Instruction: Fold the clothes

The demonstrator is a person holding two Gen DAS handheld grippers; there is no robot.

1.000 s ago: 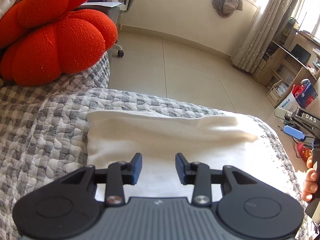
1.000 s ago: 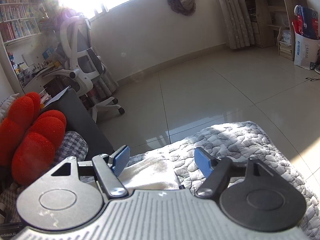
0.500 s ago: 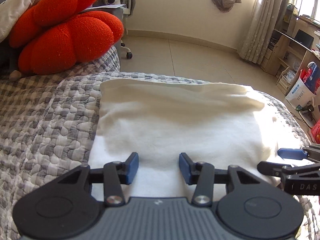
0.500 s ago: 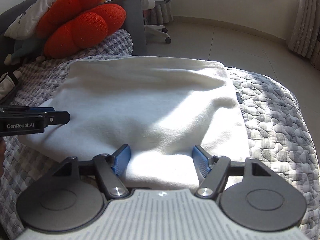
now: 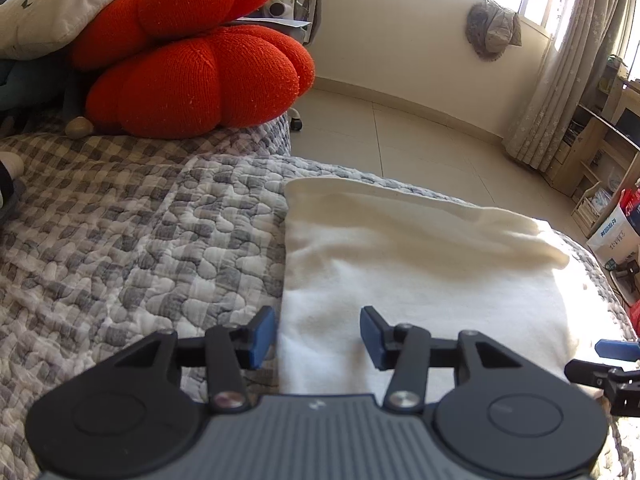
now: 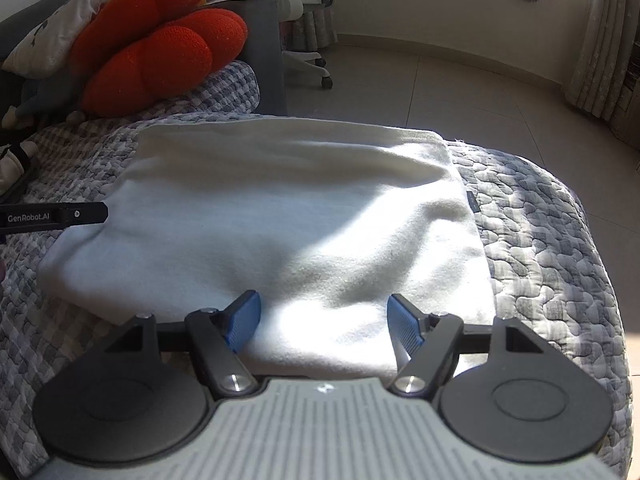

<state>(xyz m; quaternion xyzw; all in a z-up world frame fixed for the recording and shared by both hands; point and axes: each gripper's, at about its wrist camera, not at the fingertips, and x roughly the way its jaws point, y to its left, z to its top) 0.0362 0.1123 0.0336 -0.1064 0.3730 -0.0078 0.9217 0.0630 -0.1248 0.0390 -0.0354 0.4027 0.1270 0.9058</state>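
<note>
Both open and empty: left gripper [image 5: 318, 334] with jaws just widened, straddling the near left edge of the white garment [image 6: 280, 216]; right gripper [image 6: 324, 326] spread over its near right part, pads clear of the cloth. Spread flat on the quilted bed cover [image 5: 160, 232], partly folded; probably soft, light, limp, fleecy rather than slippery. Best pinched at the near corners through every layer, away from the red cushion [image 5: 192, 72] beyond.

item: cream-white fleece garment [image 6: 280, 216] | state: folded into a rough rectangle, soft creases, far edge doubled over | pose: flat | place: on the grey quilted bed cover [image 6: 540, 240], part sunlit
</note>
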